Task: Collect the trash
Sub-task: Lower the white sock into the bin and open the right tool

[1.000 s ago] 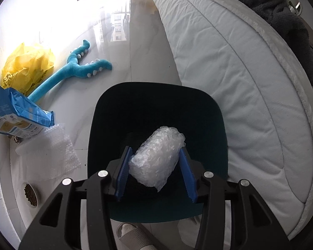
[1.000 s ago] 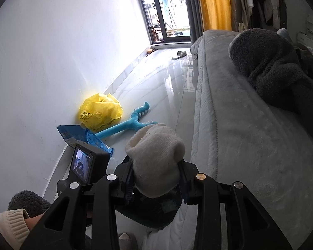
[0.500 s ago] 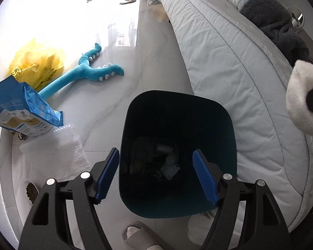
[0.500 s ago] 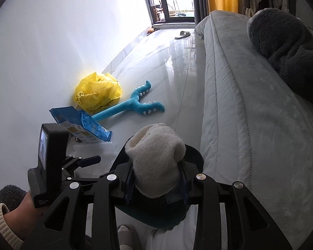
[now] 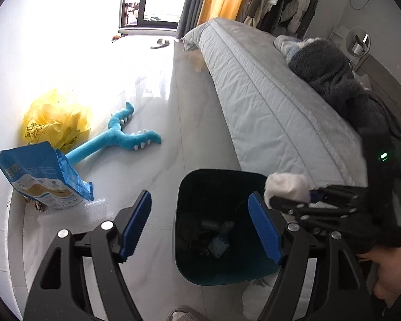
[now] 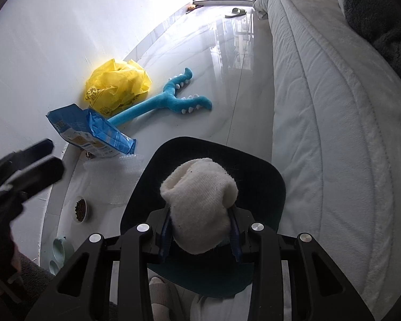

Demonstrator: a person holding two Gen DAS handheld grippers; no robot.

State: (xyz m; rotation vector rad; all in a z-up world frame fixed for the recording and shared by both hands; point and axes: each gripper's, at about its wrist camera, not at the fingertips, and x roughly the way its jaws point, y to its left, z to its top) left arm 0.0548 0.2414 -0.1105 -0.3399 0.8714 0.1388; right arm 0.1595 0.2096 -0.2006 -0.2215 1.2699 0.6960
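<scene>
While the left gripper (image 5: 197, 226) hung above the floor beside the dark bin (image 5: 185, 240), its blue pads (image 5: 136, 222) were spreading apart with nothing between them. Far left, against the wall: a crumpled yellow plastic bag (image 5: 56, 119), and in front of it a torn blue pouch (image 5: 40, 179) lying on a sheet of bubble wrap (image 5: 74, 212). A blue plush toy (image 5: 115, 139) lay on the glossy floor tiles just right of the bag, touching the pouch end. Centre: the bin stood open, close against the bed (image 5: 267, 107); some scraps sat at its bottom. Right of centre: the right gripper (image 6: 200, 231) was clamped on a white fuzzy sock (image 6: 200, 200), held directly over the bin mouth and above the rim, not inside. A small bowl of dry pellets (image 6: 80, 208) sat on the floor left of the bin. Far right, a dark fleece blanket (image 5: 342, 80) lay heaped on the bed.
</scene>
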